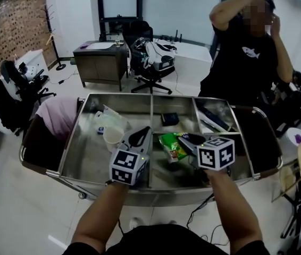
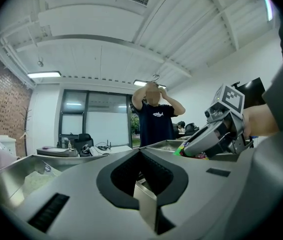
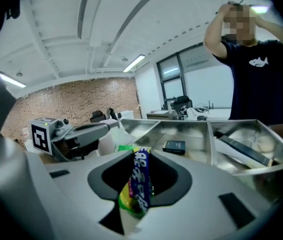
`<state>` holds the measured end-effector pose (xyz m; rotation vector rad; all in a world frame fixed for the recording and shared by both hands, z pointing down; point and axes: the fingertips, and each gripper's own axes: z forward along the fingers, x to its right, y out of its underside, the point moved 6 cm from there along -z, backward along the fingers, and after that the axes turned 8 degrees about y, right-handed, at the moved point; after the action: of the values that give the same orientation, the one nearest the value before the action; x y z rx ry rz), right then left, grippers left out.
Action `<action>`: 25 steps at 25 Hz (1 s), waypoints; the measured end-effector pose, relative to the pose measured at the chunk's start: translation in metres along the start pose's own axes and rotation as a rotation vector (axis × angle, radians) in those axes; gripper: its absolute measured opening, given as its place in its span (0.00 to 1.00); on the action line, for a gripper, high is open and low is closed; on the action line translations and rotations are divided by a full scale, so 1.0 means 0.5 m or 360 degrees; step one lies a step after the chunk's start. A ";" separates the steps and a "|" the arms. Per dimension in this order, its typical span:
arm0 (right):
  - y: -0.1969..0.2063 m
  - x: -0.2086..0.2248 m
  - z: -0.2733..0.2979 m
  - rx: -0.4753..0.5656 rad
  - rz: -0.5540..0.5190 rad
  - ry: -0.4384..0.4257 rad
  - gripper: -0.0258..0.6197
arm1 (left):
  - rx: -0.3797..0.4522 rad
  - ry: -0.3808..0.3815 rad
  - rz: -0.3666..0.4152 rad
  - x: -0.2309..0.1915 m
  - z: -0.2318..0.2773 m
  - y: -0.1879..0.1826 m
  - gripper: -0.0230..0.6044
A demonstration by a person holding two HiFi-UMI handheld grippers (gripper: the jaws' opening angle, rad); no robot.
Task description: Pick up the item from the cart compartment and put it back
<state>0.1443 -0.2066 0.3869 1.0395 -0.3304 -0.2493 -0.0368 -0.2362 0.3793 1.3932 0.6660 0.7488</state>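
A steel cart [image 1: 119, 95] with several compartments stands below me. My right gripper [image 1: 186, 140] hangs over the front middle compartment, shut on a green and yellow snack packet [image 1: 172, 146]. In the right gripper view the packet [image 3: 139, 184] stands upright, pinched between the jaws, its blue printed edge facing the camera. My left gripper [image 1: 140, 138] hovers just left of it over the divider, its jaws together with nothing between them. Through the left gripper view's jaws [image 2: 141, 149] only the cart's steel shows.
A small black box [image 1: 169, 119] lies in the back middle compartment. A white cup and a plastic bag [image 1: 111, 133] sit in the left compartment, long packaged items [image 1: 214, 120] in the back right one. A person in a black shirt [image 1: 246, 57] stands behind the cart. A pink cloth [image 1: 60, 116] hangs at its left.
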 end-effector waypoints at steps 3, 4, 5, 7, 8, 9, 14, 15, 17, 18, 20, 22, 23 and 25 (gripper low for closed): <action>-0.002 0.002 -0.029 0.0117 0.0047 0.0005 0.21 | 0.0003 -0.0007 0.0035 0.003 0.000 -0.011 0.04; -0.007 0.003 -0.039 0.0151 0.0061 0.0001 0.21 | 0.0002 -0.0011 0.0041 0.003 0.000 -0.012 0.04; -0.014 0.004 -0.051 0.0186 0.0074 -0.0007 0.21 | 0.0001 -0.0018 0.0043 0.001 0.000 -0.013 0.04; -0.030 0.002 -0.077 0.0263 0.0090 -0.0022 0.21 | 0.0000 -0.0039 0.0040 -0.004 -0.004 -0.017 0.04; -0.038 0.000 -0.093 0.0305 0.0089 -0.0024 0.21 | 0.0004 -0.0047 0.0034 -0.005 -0.008 -0.022 0.04; -0.043 -0.003 -0.110 0.0350 0.0083 -0.0021 0.21 | 0.0017 -0.0052 0.0024 -0.003 -0.013 -0.031 0.04; -0.044 -0.015 -0.197 0.0565 0.0083 -0.0006 0.21 | 0.0141 -0.0017 0.0011 0.045 -0.060 -0.107 0.04; -0.042 -0.017 -0.212 0.0595 0.0086 -0.0008 0.21 | 0.0150 -0.0001 0.0009 0.059 -0.071 -0.117 0.04; -0.038 -0.021 -0.240 0.0642 0.0091 -0.0010 0.21 | 0.0142 0.0032 0.0003 0.089 -0.091 -0.128 0.04; -0.036 -0.024 -0.253 0.0661 0.0091 -0.0007 0.22 | 0.0134 0.0043 -0.0003 0.102 -0.101 -0.130 0.04; -0.030 -0.029 -0.277 0.0689 0.0080 0.0014 0.22 | 0.0122 0.0051 -0.0030 0.122 -0.118 -0.127 0.04; -0.015 -0.032 -0.298 0.0695 0.0072 0.0042 0.21 | 0.0131 0.0054 -0.0062 0.136 -0.134 -0.121 0.04; -0.005 -0.034 -0.305 0.0691 0.0072 0.0052 0.21 | 0.0133 0.0054 -0.0077 0.143 -0.143 -0.117 0.04; 0.019 -0.037 -0.313 0.0672 0.0081 0.0062 0.21 | 0.0128 0.0053 -0.0097 0.154 -0.161 -0.109 0.04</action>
<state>0.1876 -0.0706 0.3198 1.4478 -0.3828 -0.1143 -0.0497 -0.1276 0.3209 1.4297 0.7688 0.7049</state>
